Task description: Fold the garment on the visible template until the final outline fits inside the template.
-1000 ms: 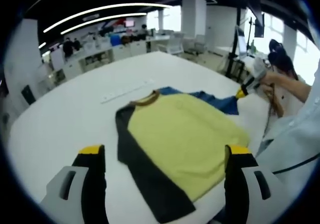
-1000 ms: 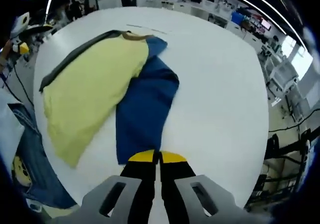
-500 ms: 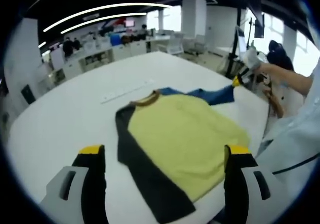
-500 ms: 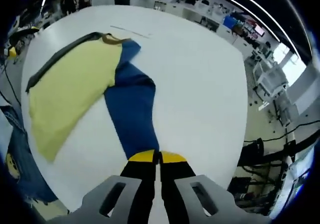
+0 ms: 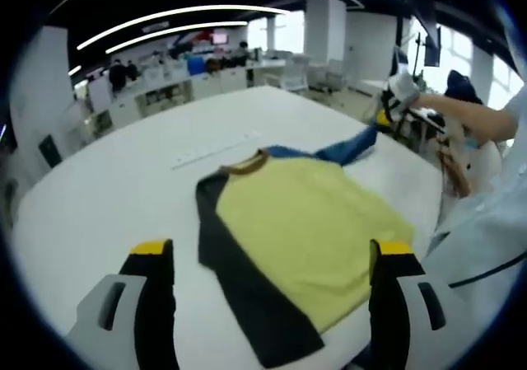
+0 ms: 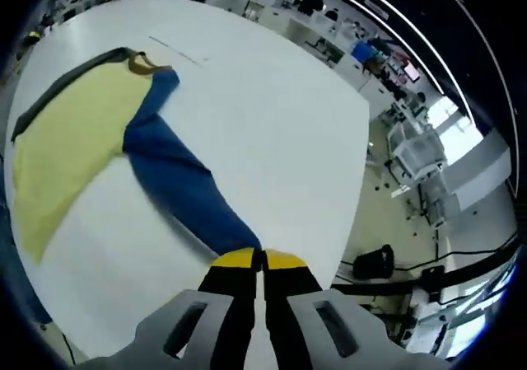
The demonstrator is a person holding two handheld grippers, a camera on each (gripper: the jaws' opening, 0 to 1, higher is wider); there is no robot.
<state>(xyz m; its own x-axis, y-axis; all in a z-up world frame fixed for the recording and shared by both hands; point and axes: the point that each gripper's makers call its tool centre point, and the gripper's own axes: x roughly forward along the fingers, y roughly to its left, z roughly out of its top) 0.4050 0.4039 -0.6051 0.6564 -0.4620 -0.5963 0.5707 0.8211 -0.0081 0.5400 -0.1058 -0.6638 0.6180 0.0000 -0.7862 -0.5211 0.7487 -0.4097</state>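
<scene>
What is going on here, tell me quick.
A person is folding a yellow shirt on a white table. The right gripper is shut on the blue sleeve, pulling it out from the body. The left gripper hangs open over the near side, touching nothing.

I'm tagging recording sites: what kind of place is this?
Probably an open-plan office or lab: rows of desks, long ceiling light strips, and a big white table holding the shirt.

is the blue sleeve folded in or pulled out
Pulled out. The right claw is shut on the blue sleeve, which stretches off the table, away from the yellow shirt.
</scene>
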